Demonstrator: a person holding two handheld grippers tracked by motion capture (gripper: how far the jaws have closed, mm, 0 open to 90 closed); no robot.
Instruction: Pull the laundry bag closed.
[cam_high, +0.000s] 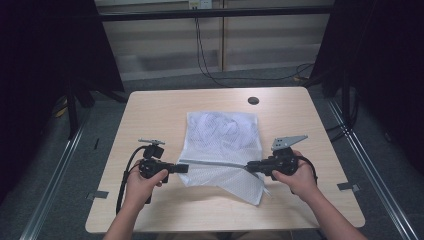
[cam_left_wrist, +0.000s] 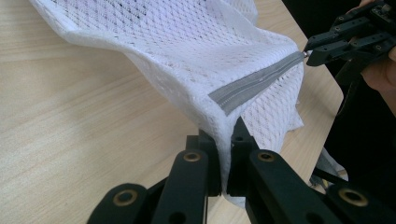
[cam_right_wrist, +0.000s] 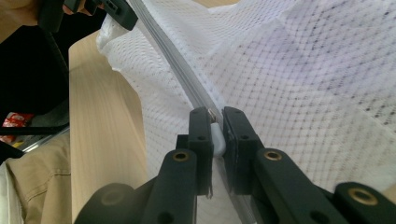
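While the mesh laundry bag (cam_high: 222, 145) lies mid-table (cam_high: 150, 115), left tool (cam_left_wrist: 224, 154) is clamped on the bag's corner at one zipper (cam_left_wrist: 254, 88) end. Right tool (cam_right_wrist: 215, 135) pinches the white zipper pull (cam_right_wrist: 217, 140) at the other end; zipper runs straight between tools, so pull travels toward the left tool.

Even, soft light falls from above on the table (cam_high: 150, 120) in the high view, which stays bright while the curtains at both sides and the floor edges sink into near black. Shadows under the mesh bag (cam_high: 222, 145) are faint and short, and there is no glare on the wood. That view is slightly soft and low in detail. In the left gripper view the weave is sharp near the zip (cam_left_wrist: 254, 88), and the black links at the bottom edge blur. In the right gripper view the mesh looks sharp mid-frame, the far corners soften, and the dark top left corner lacks detail.
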